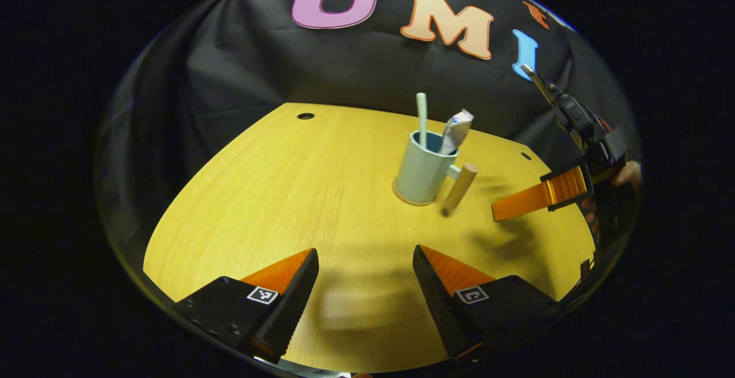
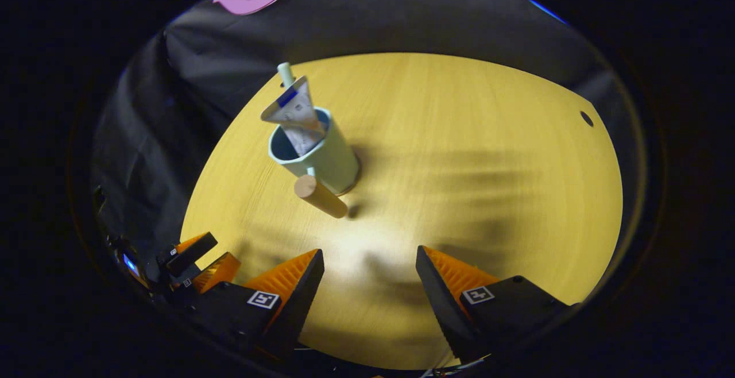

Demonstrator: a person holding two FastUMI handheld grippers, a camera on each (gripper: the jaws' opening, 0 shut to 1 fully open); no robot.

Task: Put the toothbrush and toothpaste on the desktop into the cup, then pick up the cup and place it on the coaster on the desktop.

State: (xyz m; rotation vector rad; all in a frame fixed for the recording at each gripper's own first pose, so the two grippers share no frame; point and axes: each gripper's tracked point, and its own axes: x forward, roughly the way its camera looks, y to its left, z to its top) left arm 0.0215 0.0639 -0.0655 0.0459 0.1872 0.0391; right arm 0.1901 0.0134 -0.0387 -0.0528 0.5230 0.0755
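The pale green ceramic cup (image 1: 423,170) with a round wooden peg handle (image 1: 459,186) stood upright right of centre in the left gripper view and upper left of centre in the right gripper view (image 2: 321,151), on the yellow wooden desktop (image 1: 275,194). A thin brownish rim showed under its base, which may have been the coaster, though I could not tell for sure. If it was not yet seated there, the main risk was in the lift: the handle jutted out and sloped down toward the desktop, so a grasp taken on it alone could let the cup swing and tip, and the tall contents would spill. A knock from a finger approaching the rim could do the same. Inside the cup stood the pale green toothbrush (image 1: 422,116), its handle rising straight above the rim, and the white squeezed toothpaste tube (image 1: 456,131) with a blue band, leaning against the rim; both showed again in the right gripper view, toothbrush (image 2: 285,72) behind the tube (image 2: 293,111). The left gripper (image 1: 365,263) hung released at the bottom of its view, fingers wide apart over bare desktop, holding nothing. The right gripper (image 2: 370,263) was likewise spread and empty, well apart from the cup.
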